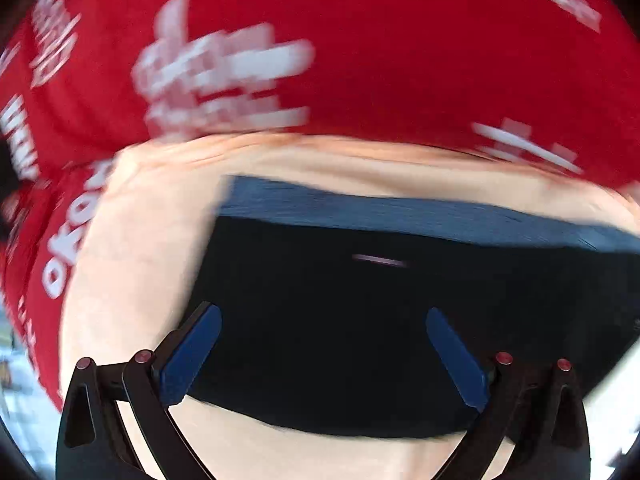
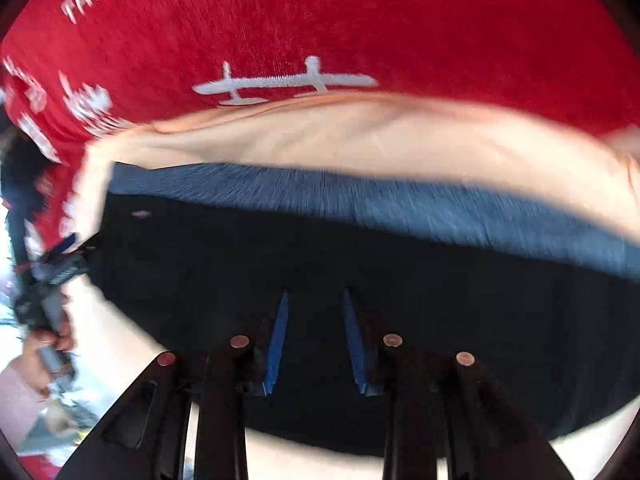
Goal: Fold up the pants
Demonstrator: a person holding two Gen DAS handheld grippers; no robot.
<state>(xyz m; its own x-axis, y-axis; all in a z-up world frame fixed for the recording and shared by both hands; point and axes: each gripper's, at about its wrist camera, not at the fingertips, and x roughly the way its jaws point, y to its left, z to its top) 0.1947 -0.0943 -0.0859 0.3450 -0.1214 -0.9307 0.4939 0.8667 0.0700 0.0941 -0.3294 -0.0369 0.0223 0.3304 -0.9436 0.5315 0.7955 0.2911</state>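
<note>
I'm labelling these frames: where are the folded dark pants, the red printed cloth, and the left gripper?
Dark pants [image 1: 340,320]: left wrist view, on the black fabric's middle.
Red printed cloth [image 2: 360,20]: right wrist view, on plain red area.
Left gripper [image 1: 322,354]: left wrist view, midway between its blue fingertips.

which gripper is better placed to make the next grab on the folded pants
Probably the left. The left gripper stands wide open above the dark pants, ready to close. The right gripper also hovers over them empty, but its jaws are only narrowly apart.
</note>
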